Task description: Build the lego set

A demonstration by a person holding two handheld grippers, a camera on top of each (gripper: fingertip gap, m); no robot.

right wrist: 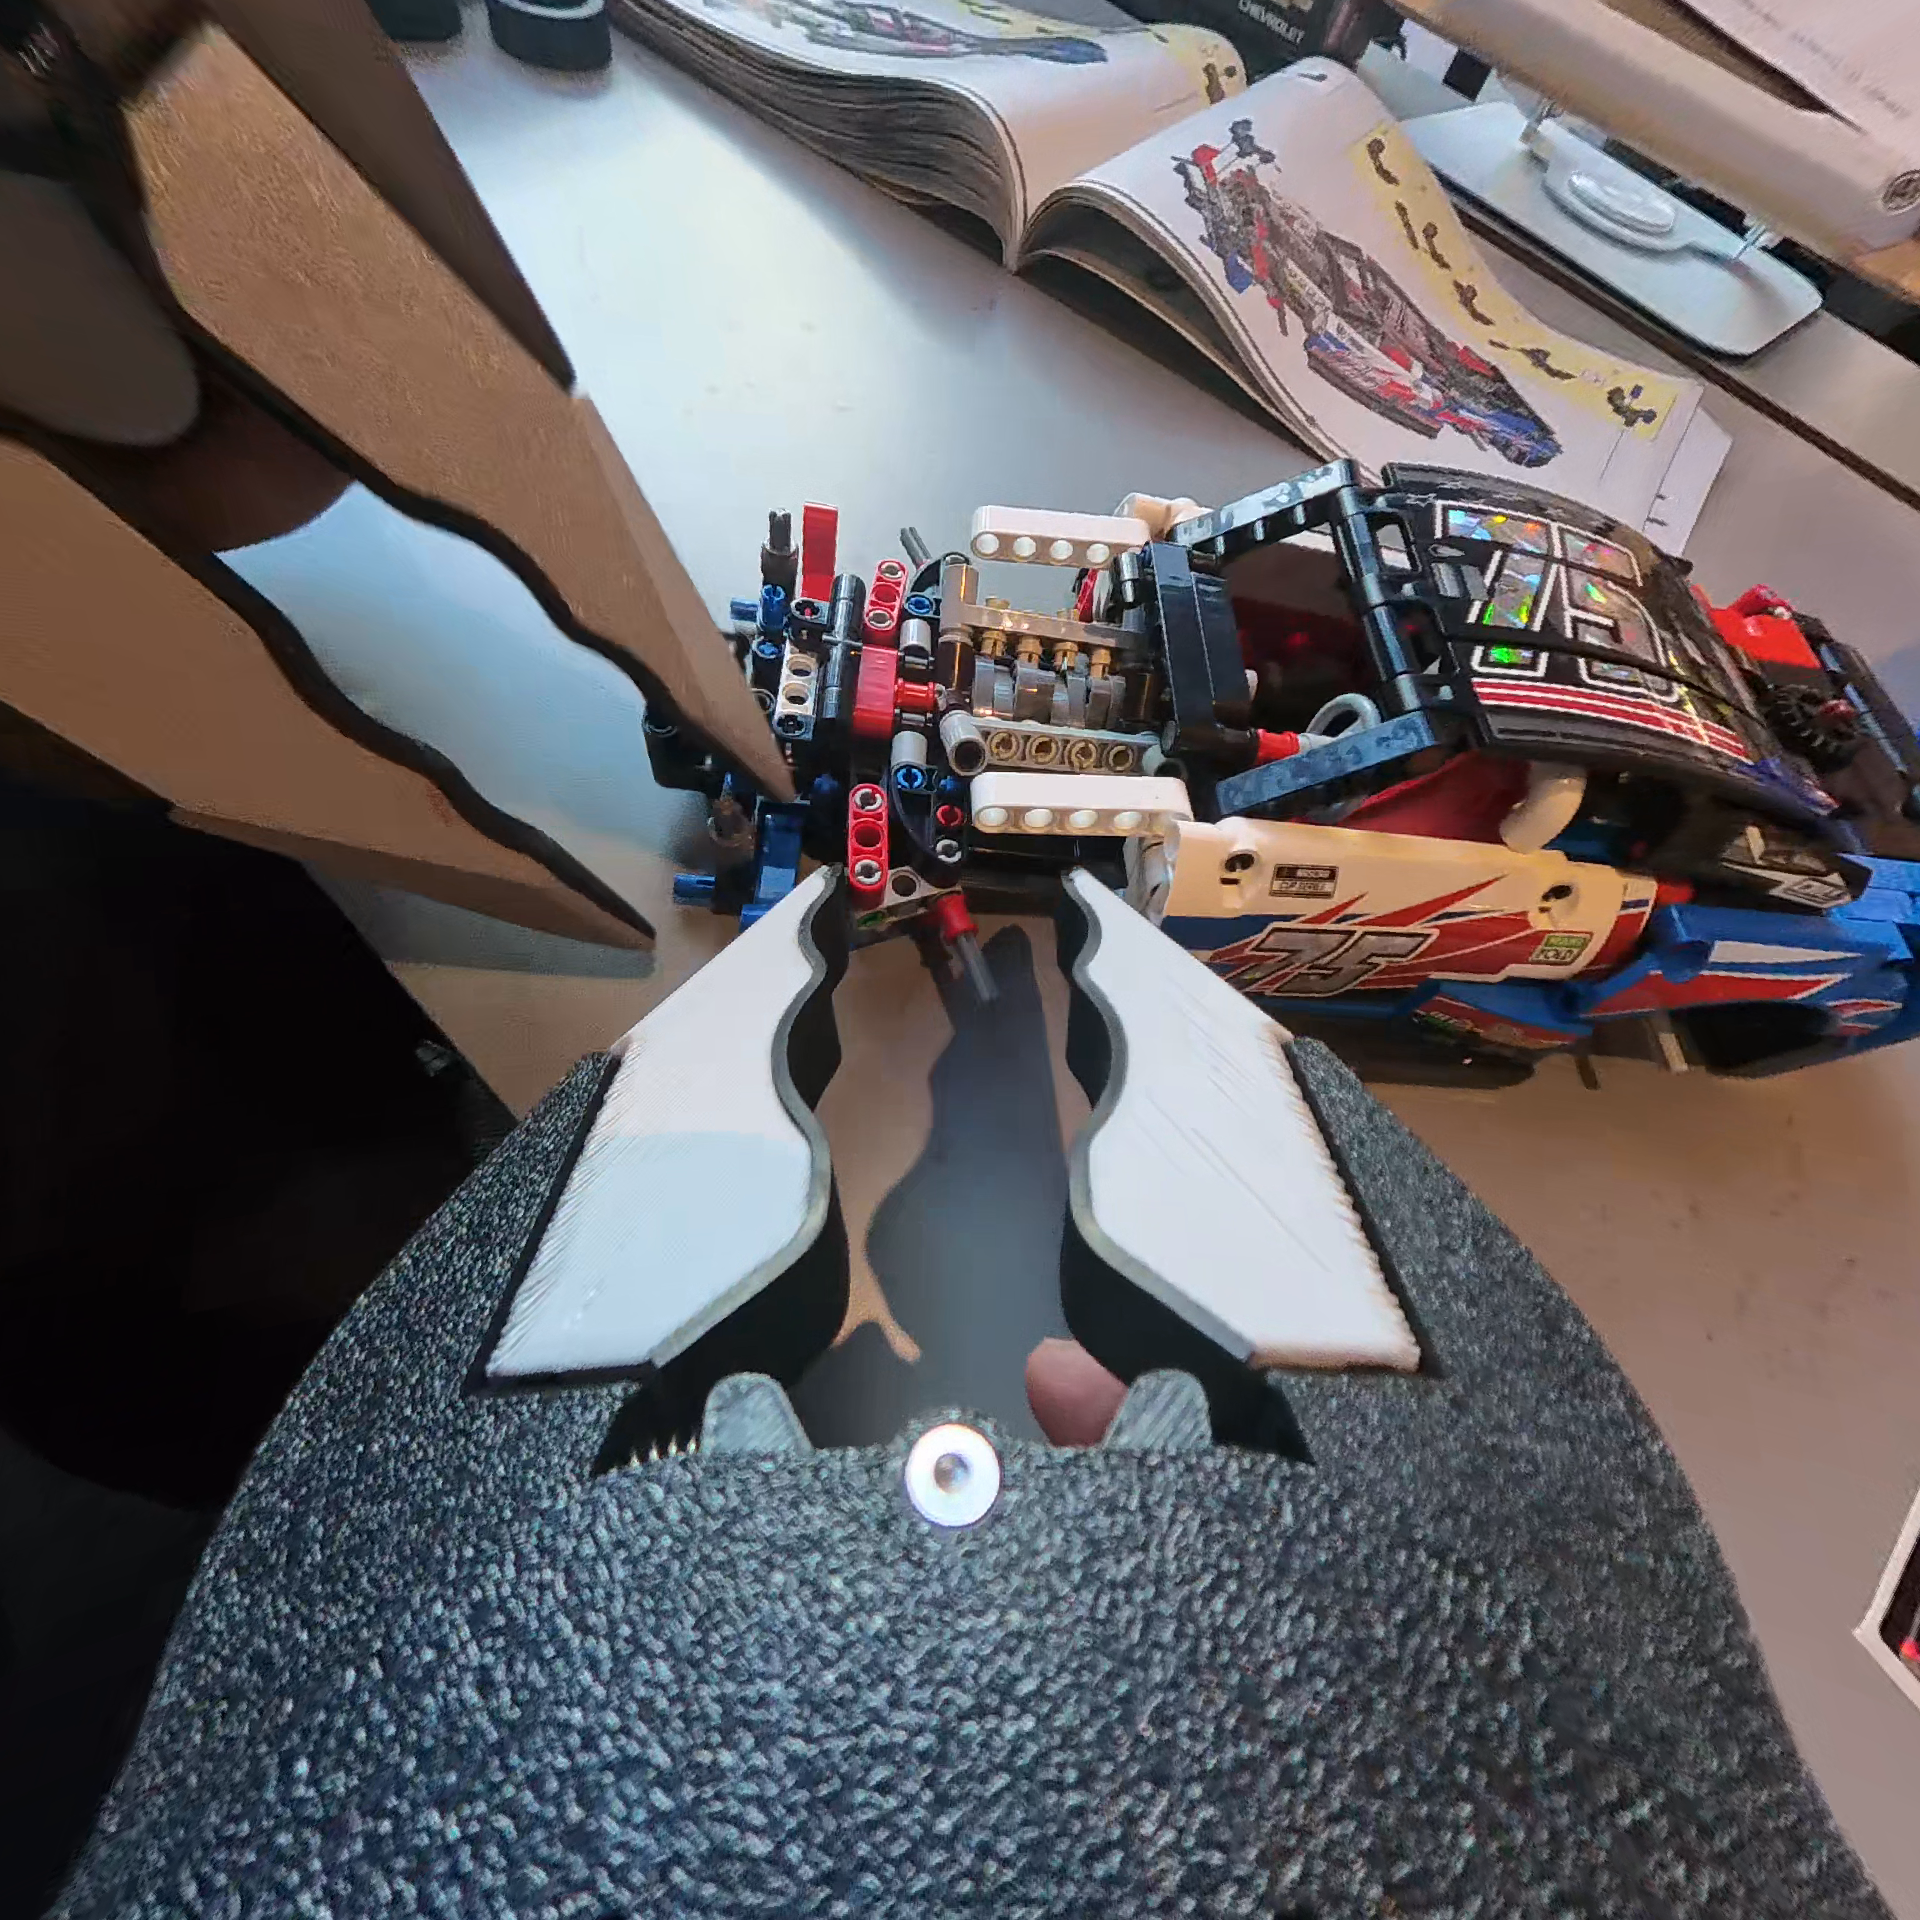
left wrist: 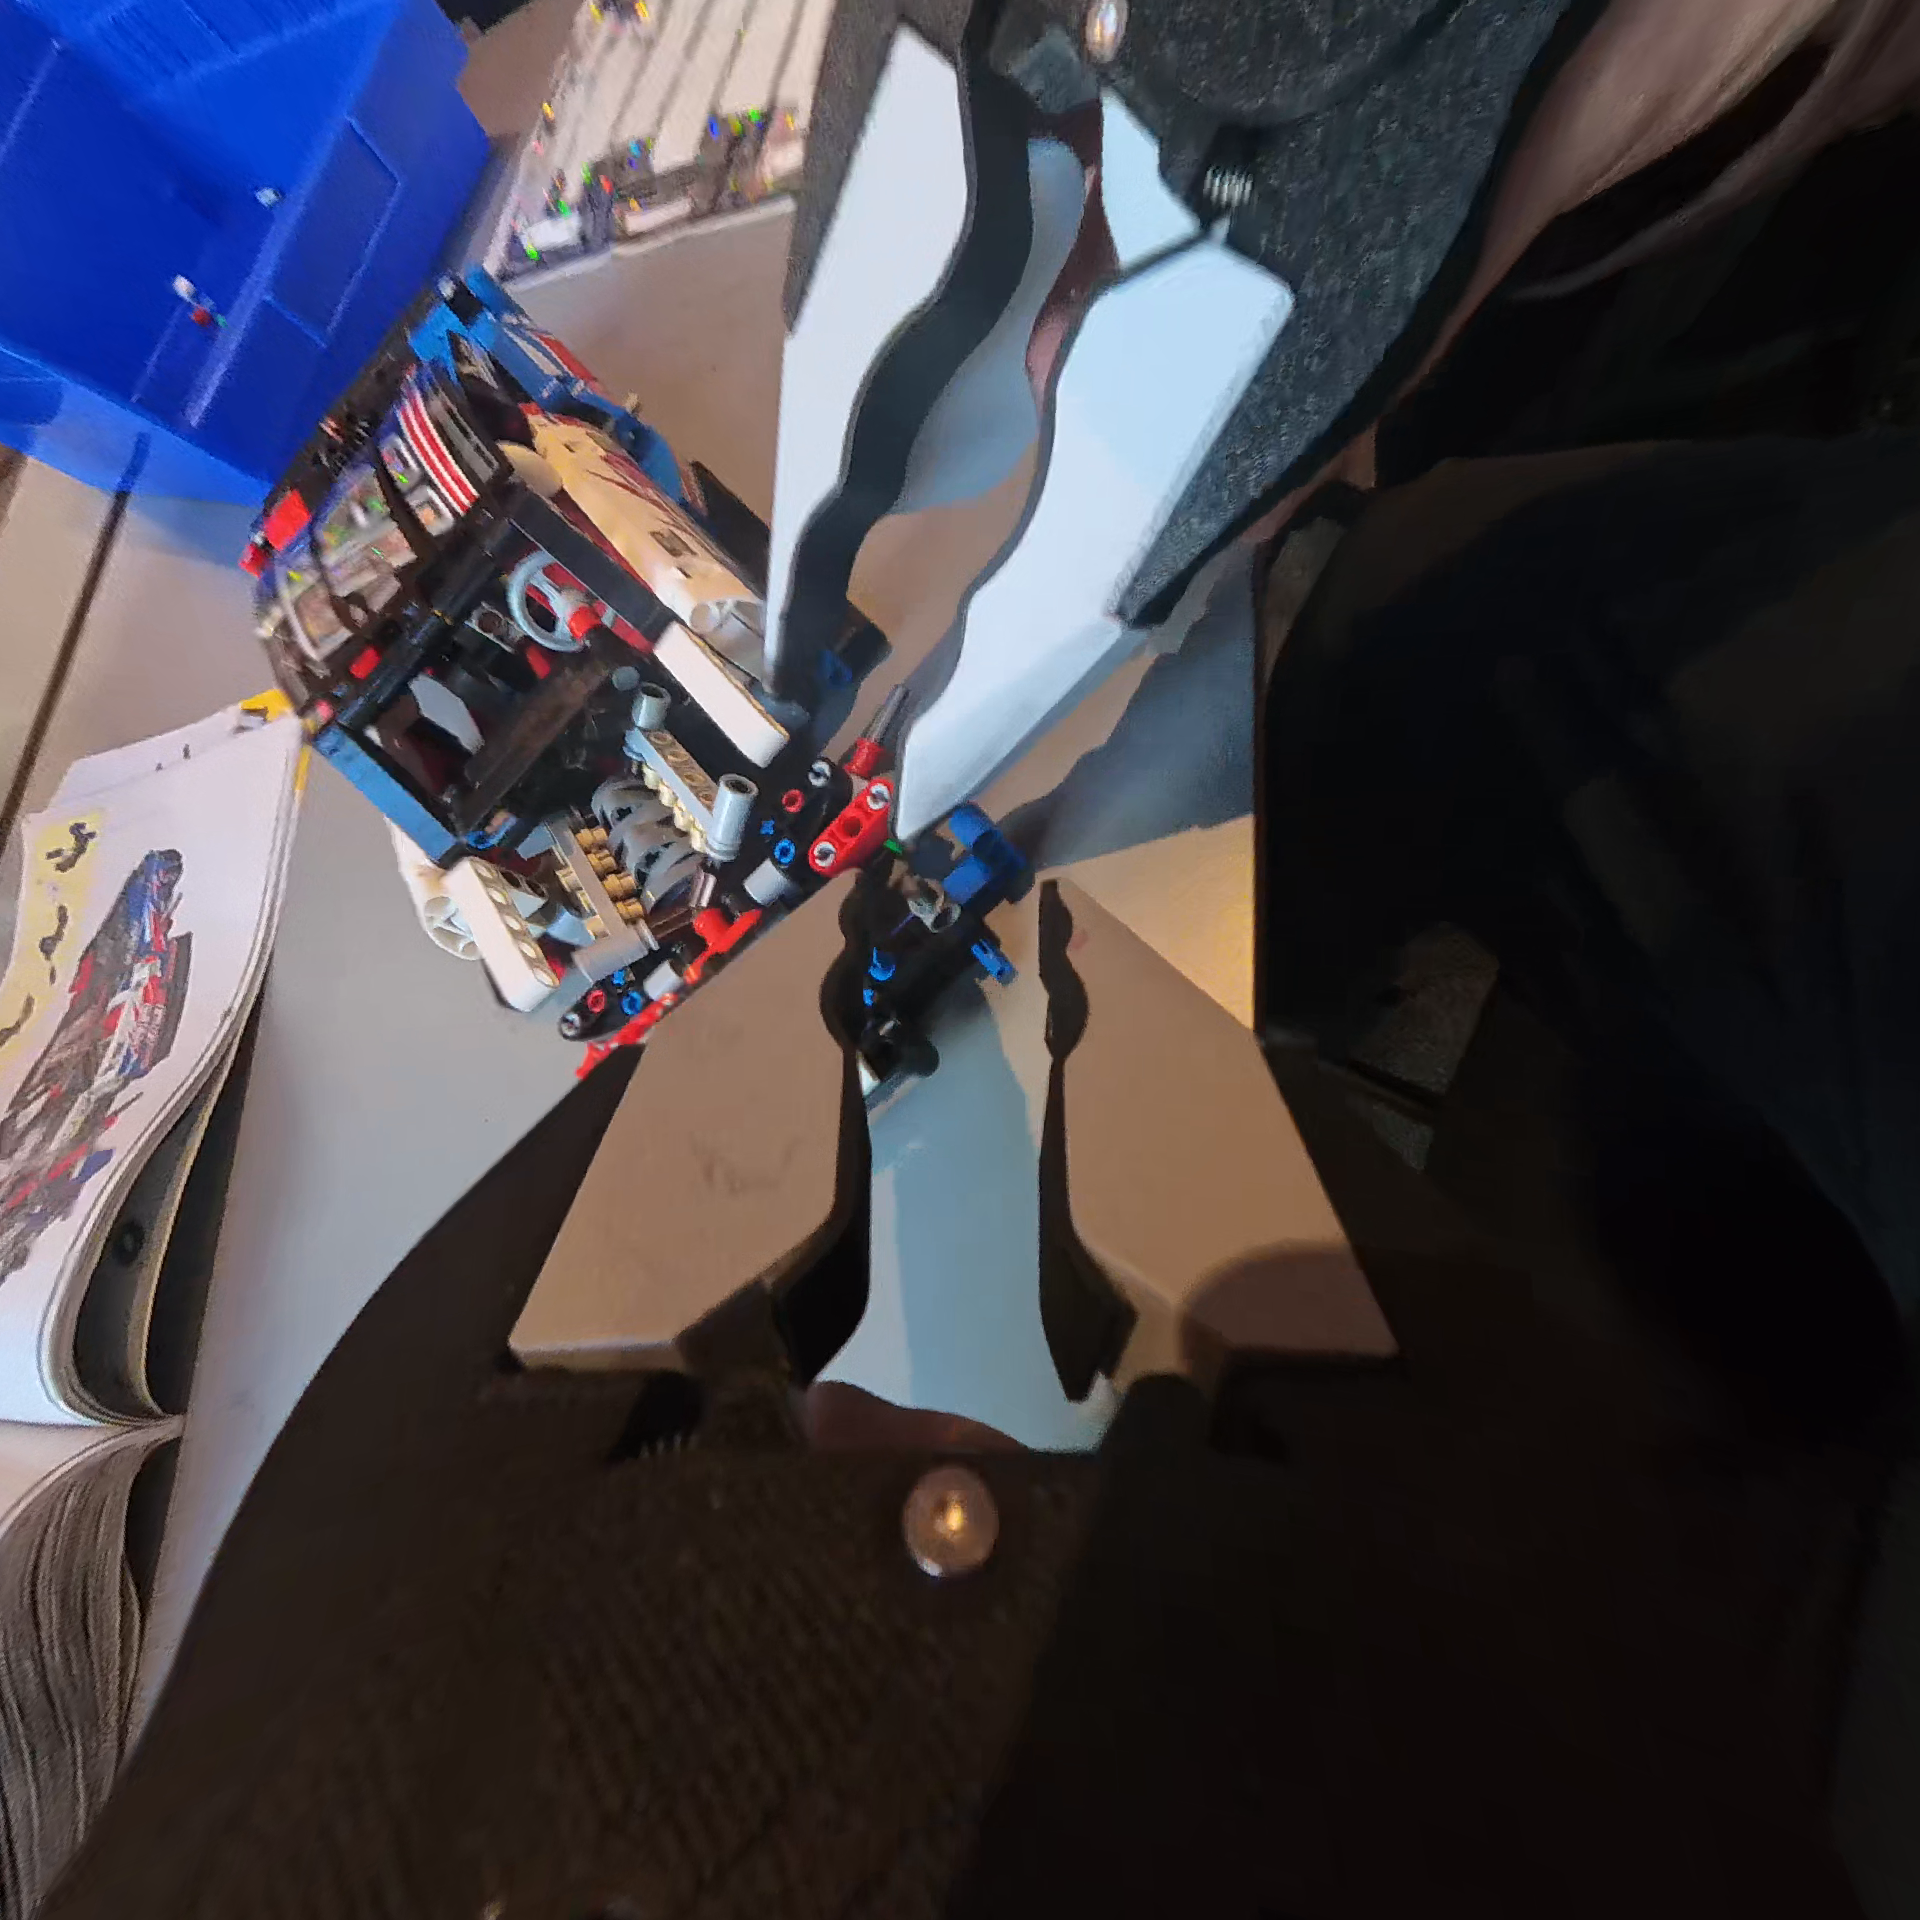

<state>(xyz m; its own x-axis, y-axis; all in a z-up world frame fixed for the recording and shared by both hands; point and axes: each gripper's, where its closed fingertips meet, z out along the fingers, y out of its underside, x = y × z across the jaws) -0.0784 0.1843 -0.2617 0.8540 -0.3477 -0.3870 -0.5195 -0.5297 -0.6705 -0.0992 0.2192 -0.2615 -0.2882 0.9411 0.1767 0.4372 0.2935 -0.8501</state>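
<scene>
Right wrist view: the left gripper (right wrist: 717, 842) reaches in from the left, fingers parted, tips at the lego car's (right wrist: 1299, 790) unfinished nose. The car lies lengthwise on the table (right wrist: 1558, 1351), nose left, tail right. The right gripper (right wrist: 951, 883), fingers spread wide, flanks its near front corner, holding nothing.

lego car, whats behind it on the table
Behind the lego car lies an open instruction booklet, its page showing a drawing of the car. The car hides the booklet's near corner and the table there.
</scene>
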